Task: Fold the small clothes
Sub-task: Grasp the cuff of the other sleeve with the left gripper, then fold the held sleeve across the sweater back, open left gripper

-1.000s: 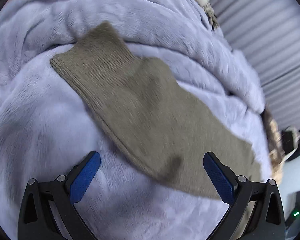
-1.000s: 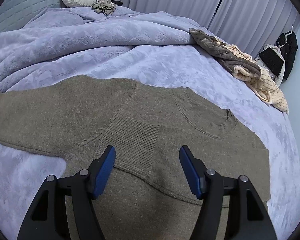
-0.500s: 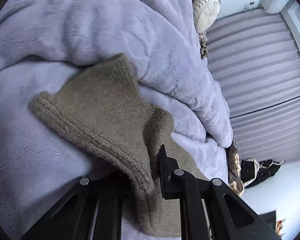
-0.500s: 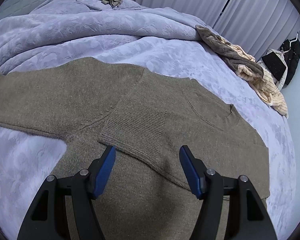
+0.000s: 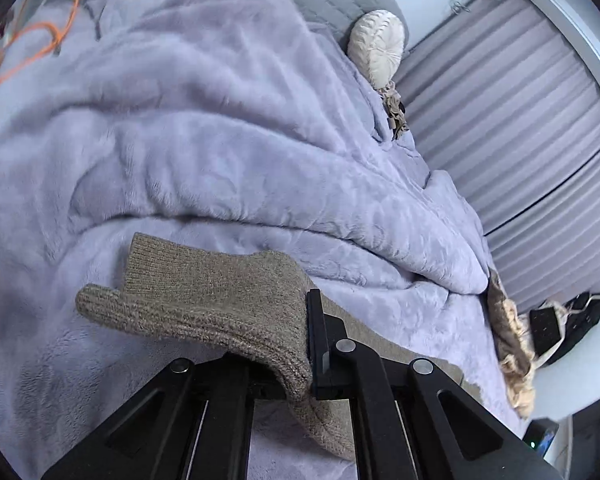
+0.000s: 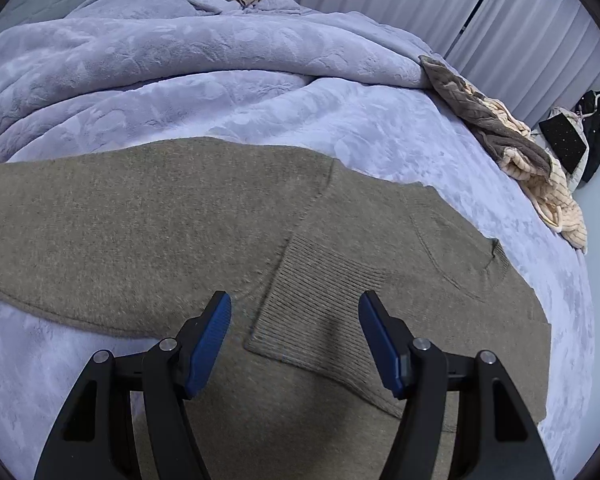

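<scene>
Lifted since a moment ago, the left gripper (image 5: 306,344) now has the sleeve cuff (image 5: 204,300) of the brown sweater (image 6: 228,240) pinched between its closed fingers and raised off the purple blanket (image 5: 220,140), the ribbed end drooping to the left. Over on the right, the right gripper (image 6: 296,340) hangs with its blue pads (image 6: 210,344) spread wide above the other sleeve, already folded across the sweater's body. Farther off lie a round white cushion (image 5: 376,48) near the headboard and a heap of clothes (image 6: 512,148) at the blanket's right edge.
</scene>
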`<state>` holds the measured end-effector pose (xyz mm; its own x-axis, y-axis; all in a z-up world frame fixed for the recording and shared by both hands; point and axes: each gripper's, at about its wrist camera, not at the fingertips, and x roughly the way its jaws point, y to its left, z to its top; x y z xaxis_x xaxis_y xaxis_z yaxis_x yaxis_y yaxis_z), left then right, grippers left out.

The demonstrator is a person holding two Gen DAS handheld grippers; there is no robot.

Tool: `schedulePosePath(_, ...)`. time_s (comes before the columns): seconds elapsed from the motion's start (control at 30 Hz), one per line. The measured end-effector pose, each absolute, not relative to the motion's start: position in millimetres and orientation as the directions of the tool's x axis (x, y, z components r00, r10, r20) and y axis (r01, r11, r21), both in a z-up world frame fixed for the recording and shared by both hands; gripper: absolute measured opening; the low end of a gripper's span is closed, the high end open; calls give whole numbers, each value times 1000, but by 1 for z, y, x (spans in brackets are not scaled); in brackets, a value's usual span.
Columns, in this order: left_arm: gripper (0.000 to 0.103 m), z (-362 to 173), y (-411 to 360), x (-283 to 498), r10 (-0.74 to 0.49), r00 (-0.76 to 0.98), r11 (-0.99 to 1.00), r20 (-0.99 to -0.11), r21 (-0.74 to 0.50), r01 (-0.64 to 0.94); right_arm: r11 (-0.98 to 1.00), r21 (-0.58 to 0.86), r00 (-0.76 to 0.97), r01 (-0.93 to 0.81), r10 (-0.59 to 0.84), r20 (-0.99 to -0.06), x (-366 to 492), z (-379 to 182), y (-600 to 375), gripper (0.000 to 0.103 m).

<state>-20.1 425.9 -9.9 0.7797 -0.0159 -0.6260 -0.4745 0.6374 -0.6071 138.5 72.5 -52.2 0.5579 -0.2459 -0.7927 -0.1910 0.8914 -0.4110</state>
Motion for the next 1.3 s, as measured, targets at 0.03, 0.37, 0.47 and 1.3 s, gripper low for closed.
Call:
schedulePosePath(0.03,6,-3,423,-20,-4,779,654,-627,-591,-472,885,-416,548,-208,-247,-800,141,-56,79,70)
schedulePosePath(0.37,6,67,371,-5,61,759,799,-648,-424,-426,894,-351,559,-277,-147,-816,134,-42,104,70)
schedulePosePath(0.47,6,81,348,3,59,757,833,-650,-386,-397,913,-332,572,-237,-145,-808,130,-24,79,70)
schedulePosePath(1.3,6,97,70,79,-58,624,981,-779,-160,-109,936,-353,585,-18,-276,-762,81,26,-122,70)
